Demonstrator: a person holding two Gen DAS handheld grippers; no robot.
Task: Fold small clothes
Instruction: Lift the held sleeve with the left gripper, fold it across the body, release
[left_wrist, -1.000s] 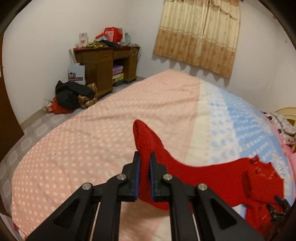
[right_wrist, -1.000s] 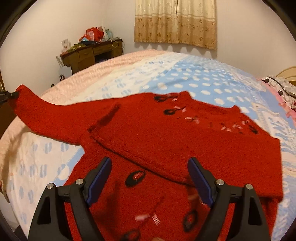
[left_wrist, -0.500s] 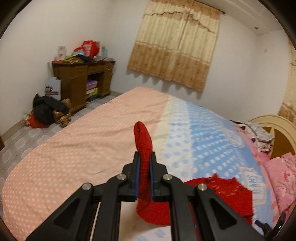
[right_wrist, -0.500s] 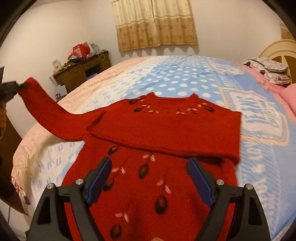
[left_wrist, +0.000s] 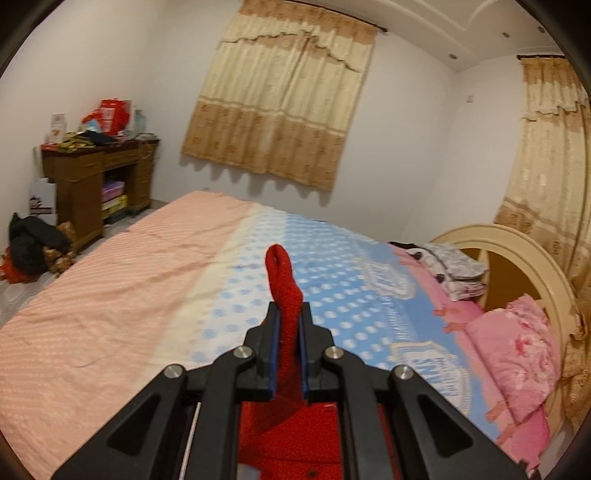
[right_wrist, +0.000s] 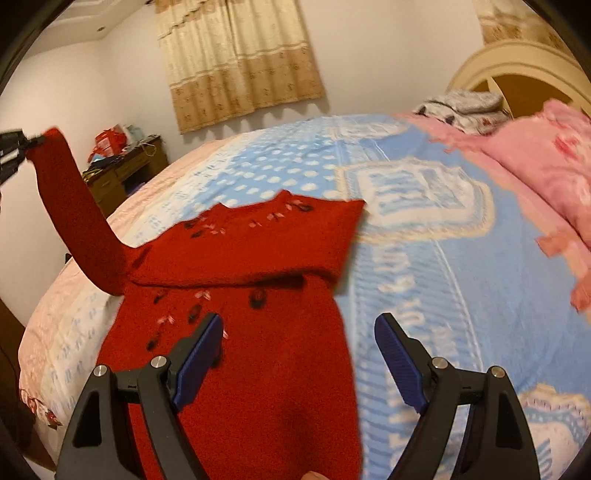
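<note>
A small red knitted sweater (right_wrist: 240, 332) with dark and pink motifs lies on the bed, its right sleeve folded flat across the chest. My left gripper (left_wrist: 289, 317) is shut on the cuff of the other red sleeve (left_wrist: 282, 280), which stands up between its blue pads. In the right wrist view that sleeve (right_wrist: 74, 218) rises steeply off the bed to the left gripper (right_wrist: 14, 147) at the far left. My right gripper (right_wrist: 299, 332) hovers open over the sweater's right side, nothing between its fingers.
The bed (left_wrist: 110, 295) has a pink and blue dotted cover. Pink pillows (left_wrist: 517, 350) and folded clothes (left_wrist: 450, 266) lie by the cream headboard (left_wrist: 517, 251). A cluttered wooden desk (left_wrist: 92, 173) and a dark heap on the floor (left_wrist: 33, 243) stand at left.
My left gripper lifted the sleeve cuff up and carried it toward the sweater's body, turning to the right. My right gripper swung right, from above the sweater's middle to its right edge.
</note>
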